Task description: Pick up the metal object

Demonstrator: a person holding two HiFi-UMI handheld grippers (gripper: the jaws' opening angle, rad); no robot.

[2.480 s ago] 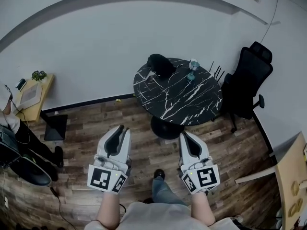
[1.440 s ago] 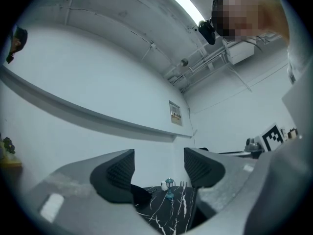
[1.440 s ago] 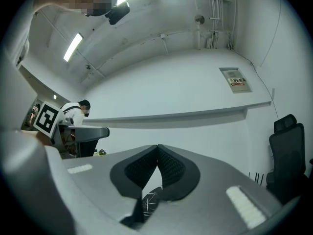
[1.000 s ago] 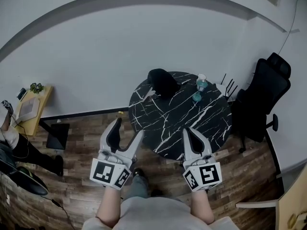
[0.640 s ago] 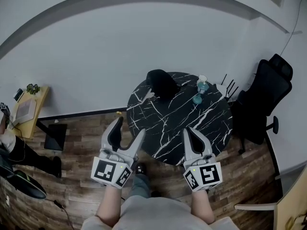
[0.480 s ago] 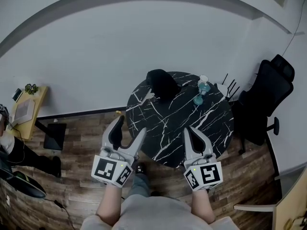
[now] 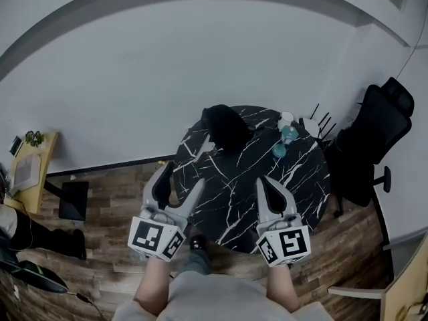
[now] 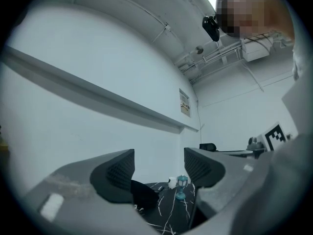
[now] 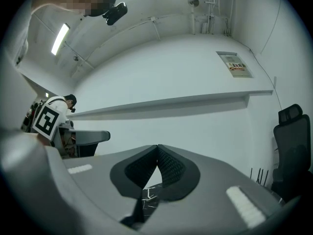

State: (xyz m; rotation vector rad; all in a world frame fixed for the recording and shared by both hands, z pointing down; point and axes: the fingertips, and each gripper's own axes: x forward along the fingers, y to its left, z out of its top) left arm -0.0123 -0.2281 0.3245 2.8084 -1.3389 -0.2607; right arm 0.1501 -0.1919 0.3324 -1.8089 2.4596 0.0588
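The metal object (image 7: 284,142), judged to be the small teal lantern-shaped piece, since nothing else in sight looks like metal, stands upright near the far right edge of the round, black, white-veined worktop (image 7: 254,172). This is well apart from both claws, so the step in hand reads as the approach, with no reaching or grasping begun. A black office chair (image 7: 374,132) stands just beyond the worktop on the right. On the far left part of the surface sits a soft black bundle (image 7: 226,126), well to the left of the lantern. The left claw (image 7: 180,177) hangs over the near left rim with its jaws spread wide and nothing between them; the lantern shows far off through the gap in its own view. The right claw (image 7: 264,182) hangs over the near edge with its jaws pressed together on nothing. The next move probably calls for carrying a claw forward across the worktop. The right one is nearer the lantern's side but would need its jaws parted first. It would then close on the slim body without knocking the white cup (image 7: 286,118) just behind it. As for writing, a wall notice (image 9: 236,65) carries print too small to read. The marker cubes (image 7: 148,235) bear only square black-and-white patterns, and no brand shows anywhere.
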